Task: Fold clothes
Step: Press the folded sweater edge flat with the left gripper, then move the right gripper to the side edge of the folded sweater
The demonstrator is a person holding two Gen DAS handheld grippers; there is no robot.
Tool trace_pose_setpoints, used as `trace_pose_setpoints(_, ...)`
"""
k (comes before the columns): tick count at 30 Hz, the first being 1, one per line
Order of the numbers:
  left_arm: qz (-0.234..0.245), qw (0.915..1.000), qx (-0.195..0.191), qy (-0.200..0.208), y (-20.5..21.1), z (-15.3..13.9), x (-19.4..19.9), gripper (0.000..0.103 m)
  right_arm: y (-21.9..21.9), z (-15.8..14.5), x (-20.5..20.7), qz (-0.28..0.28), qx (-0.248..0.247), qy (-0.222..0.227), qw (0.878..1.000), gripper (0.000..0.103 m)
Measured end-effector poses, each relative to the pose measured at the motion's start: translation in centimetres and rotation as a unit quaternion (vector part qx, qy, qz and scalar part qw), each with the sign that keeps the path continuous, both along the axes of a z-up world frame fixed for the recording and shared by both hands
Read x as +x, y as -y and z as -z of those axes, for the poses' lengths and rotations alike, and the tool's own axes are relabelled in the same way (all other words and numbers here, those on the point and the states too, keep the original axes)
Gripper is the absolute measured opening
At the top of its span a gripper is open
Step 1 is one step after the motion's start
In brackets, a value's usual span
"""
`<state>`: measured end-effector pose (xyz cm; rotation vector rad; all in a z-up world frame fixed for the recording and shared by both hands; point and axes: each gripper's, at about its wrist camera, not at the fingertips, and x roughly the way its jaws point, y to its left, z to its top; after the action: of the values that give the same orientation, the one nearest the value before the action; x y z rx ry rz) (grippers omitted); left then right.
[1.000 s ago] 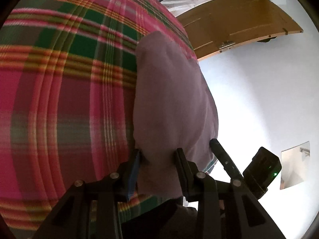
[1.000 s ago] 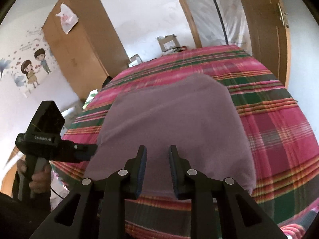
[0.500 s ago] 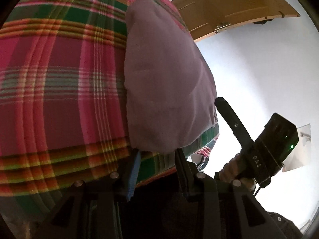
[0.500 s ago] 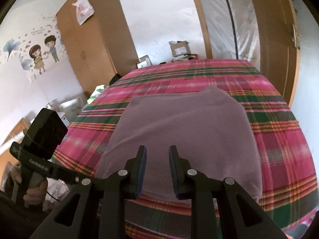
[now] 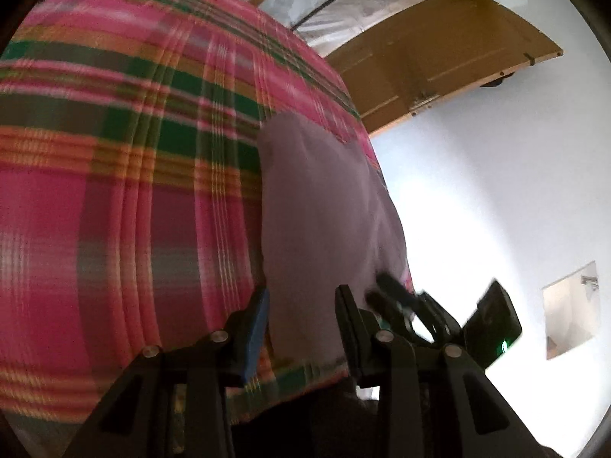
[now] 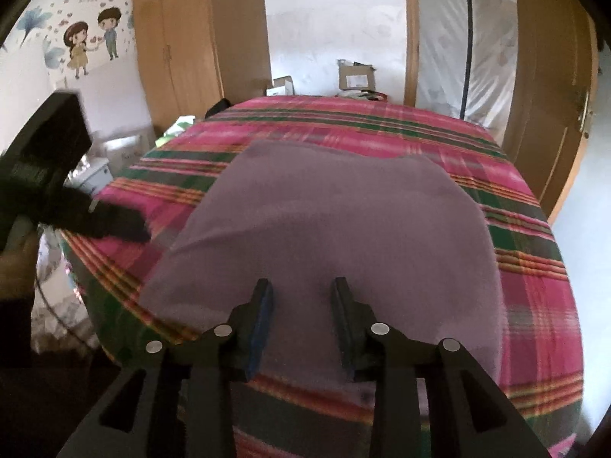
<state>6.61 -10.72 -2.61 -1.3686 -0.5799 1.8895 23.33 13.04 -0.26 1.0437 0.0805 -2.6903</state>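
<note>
The garment (image 6: 336, 236) is a mauve, matte, soft-looking cloth with a slightly fuzzy surface. It lies flat on the bed, folded into a broad, roughly rectangular panel with rounded corners. Its far edge shows a shallow dip near the middle. A low crease runs diagonally across the left part. It sits toward the near, right portion of the bed, its near edge close to the mattress edge.

The bedspread (image 6: 534, 305) is a woven plaid in pink, green, orange and dark bands, smooth and drawn tight over the mattress.

Right gripper (image 6: 301, 305): black rigid fingers with metal screws, one finger with a blue pad. The jaws are opening and stand moderately apart above the garment's near edge. The cloth is seen behind the gap; no pad presses on it.

Left gripper (image 5: 301, 313): same black construction, blue pad on its left finger. Jaws are moderately wide, over the garment's near end in the left wrist view (image 5: 324, 210). Whether the pads touch the cloth cannot be told. Motion blur affects this view.

Surroundings: a tall wooden wardrobe (image 6: 179, 38) with flat panel doors, a wooden door (image 6: 550, 87) with a metal handle, translucent plastic sheeting (image 6: 458, 45), a cartoon wall sticker (image 6: 91, 42), and cardboard boxes (image 6: 355, 76) beyond the bed.
</note>
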Motion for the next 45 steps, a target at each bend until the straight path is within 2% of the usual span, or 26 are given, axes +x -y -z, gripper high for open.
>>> trace_pose_setpoints(4, 0.003, 0.9999, -0.012, -0.007, -1.9, 0.0, -2.3, 0.036, -1.1, -0.5, 0.9, 0.008, 0.002, -0.002, 1.000, 0.036)
trace_pose_setpoints(6, 0.005, 0.9999, -0.009, -0.011, -2.7, 0.1, -3.5, 0.036, -1.8, -1.3, 1.2, 0.018, 0.001, -0.022, 1.000, 0.036)
trace_pose_setpoints(10, -0.009, 0.9997, -0.010, 0.021, -3.8, 0.9, -5.4, 0.036, -5.0, -2.6, 0.3, 0.079, -0.005, -0.058, 0.995, 0.037)
trace_pose_setpoints(13, -0.021, 0.9991, -0.004, 0.037, -3.9, 1.8, -6.3, 0.036, -8.1, -2.2, -1.2, 0.131, -0.025, -0.049, 0.990, 0.038)
trace_pose_setpoints(16, -0.027, 0.9987, 0.003, 0.043, -4.1, 2.3, -7.1, 0.036, -10.0, -1.4, -2.1, 0.154, -0.034, -0.038, 0.987, 0.038)
trace_pose_setpoints(19, -0.036, 0.9983, 0.005, 0.046, -4.0, 2.6, -7.2, 0.036, -11.1, -0.4, -2.8, 0.149, -0.070, -0.020, 0.986, 0.038)
trace_pose_setpoints(22, -0.032, 0.9990, -0.008, 0.031, -4.8, 2.4, -7.5, 0.036, -11.7, 0.3, -3.2, 0.135, -0.111, -0.007, 0.985, 0.038)
trace_pose_setpoints(24, -0.037, 0.9985, -0.003, 0.039, -4.1, 2.6, -7.3, 0.036, -11.9, 0.5, -3.4, 0.128, -0.129, -0.002, 0.983, 0.037)
trace_pose_setpoints(26, -0.046, 0.9977, 0.004, 0.049, -3.8, 2.8, -7.6, 0.036, -11.9, 0.5, -3.1, 0.120, -0.140, -0.004, 0.983, 0.024)
trace_pose_setpoints(27, -0.046, 0.9977, 0.004, 0.048, -3.8, 2.8, -7.5, 0.036, -12.0, 0.4, -2.9, 0.119, -0.143, -0.007, 0.983, 0.014)
trace_pose_setpoints(28, -0.046, 0.9979, 0.002, 0.045, -3.9, 2.8, -7.4, 0.036, -12.0, 0.3, -2.7, 0.119, -0.145, -0.010, 0.982, 0.012)
trace_pose_setpoints(35, -0.042, 0.9984, 0.000, 0.039, -4.2, 2.8, -7.5, 0.037, -11.9, -0.7, -1.0, 0.125, -0.154, -0.034, 0.980, 0.010)
trace_pose_setpoints(41, -0.040, 0.9984, 0.000, 0.040, -4.1, 3.0, -7.4, 0.040, -12.2, 1.0, -1.6, 0.148, -0.157, -0.002, 0.977, 0.011)
trace_pose_setpoints(44, -0.042, 0.9986, -0.001, 0.033, -3.6, 2.5, -7.0, 0.040, -12.0, 1.3, -1.8, 0.150, -0.148, 0.009, 0.977, 0.016)
trace_pose_setpoints(45, -0.043, 0.9987, -0.001, 0.028, -3.4, 2.3, -6.7, 0.040, -12.1, 1.3, -1.7, 0.153, -0.147, 0.010, 0.977, 0.021)
